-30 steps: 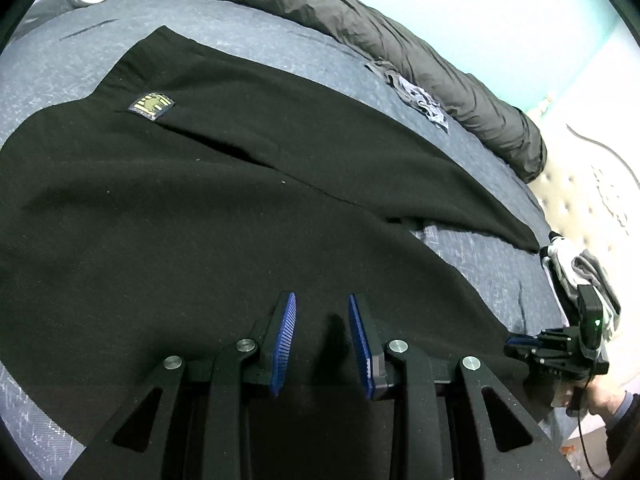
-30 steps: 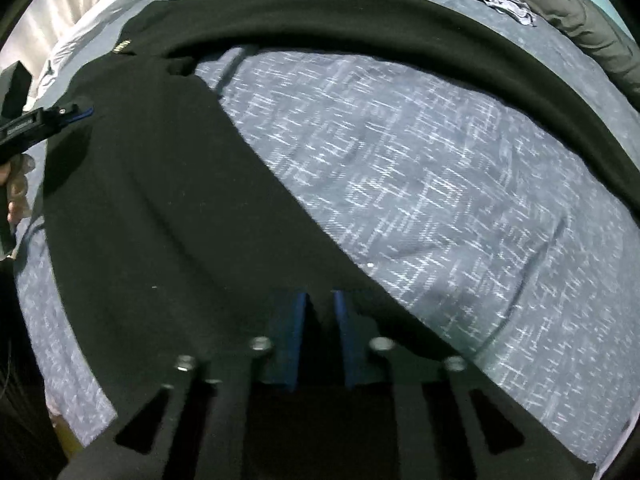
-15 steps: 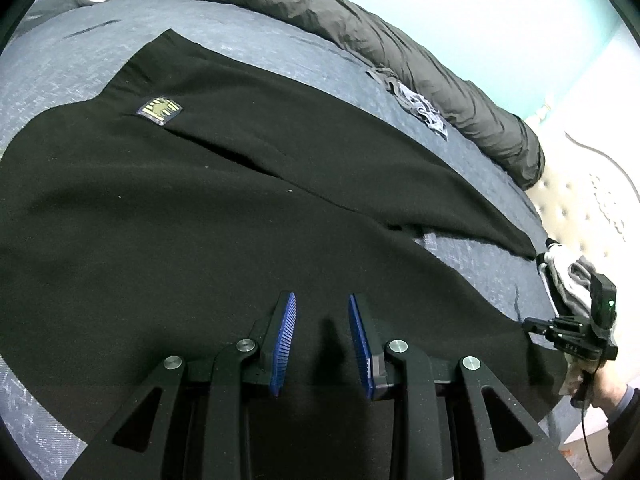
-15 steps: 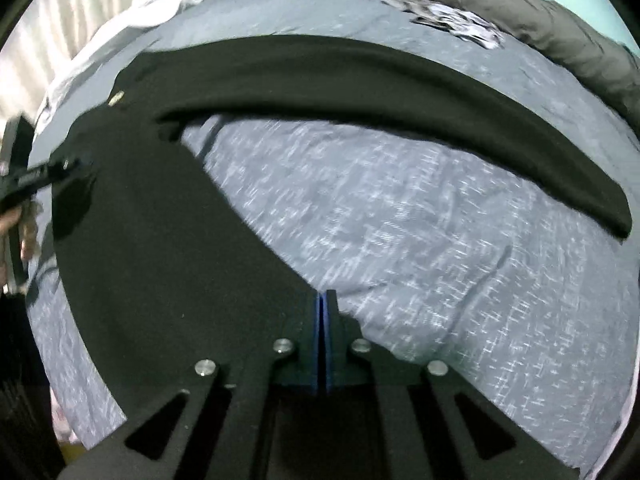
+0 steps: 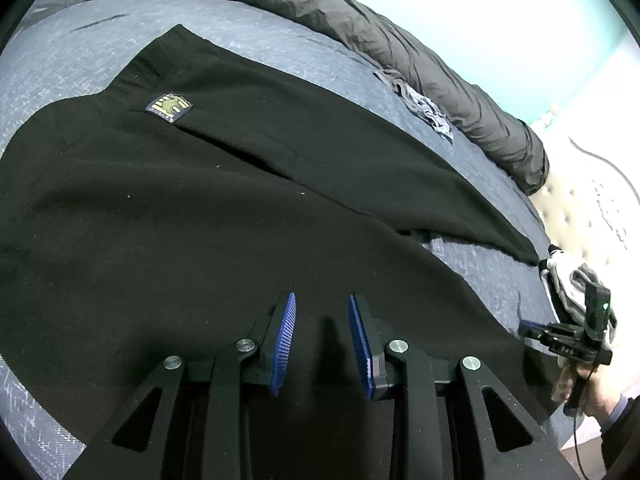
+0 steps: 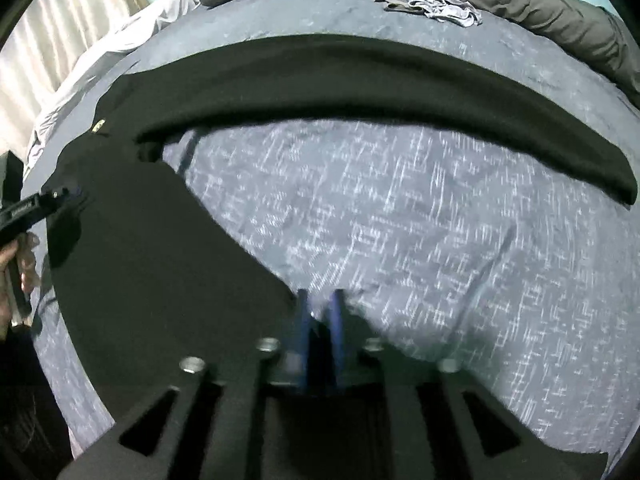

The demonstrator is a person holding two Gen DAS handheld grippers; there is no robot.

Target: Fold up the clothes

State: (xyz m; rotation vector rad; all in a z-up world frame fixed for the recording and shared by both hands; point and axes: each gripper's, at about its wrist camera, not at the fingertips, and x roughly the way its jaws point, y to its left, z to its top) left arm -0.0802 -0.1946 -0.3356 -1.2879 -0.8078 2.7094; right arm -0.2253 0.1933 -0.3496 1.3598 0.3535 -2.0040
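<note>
Black trousers (image 5: 200, 220) with a small woven label (image 5: 169, 107) lie spread on the blue-grey bedspread (image 6: 400, 220). My left gripper (image 5: 322, 304) hovers low over the waist end, open, blue pads apart, only flat cloth beneath. The right gripper (image 6: 320, 300) is at the hem of the near leg (image 6: 160, 280). Its jaws are opening, and the blur hides whether cloth is still between them. The far leg (image 6: 360, 80) stretches straight across the bed. Each gripper shows in the other's view: the right gripper (image 5: 560, 338), the left gripper (image 6: 36, 208), both hand-held.
A rolled grey duvet (image 5: 400, 52) lies along the far side of the bed, with a small crumpled grey garment (image 5: 428, 108) beside it. A white and grey clothes pile (image 5: 568, 280) sits at the bed's right end, by a tufted headboard (image 5: 592, 216). Curtains (image 6: 48, 40) hang at left.
The right gripper shut at the near leg's hem, lifted a little, and its pads now stand apart again. The left gripper has not moved and stays equally wide.
</note>
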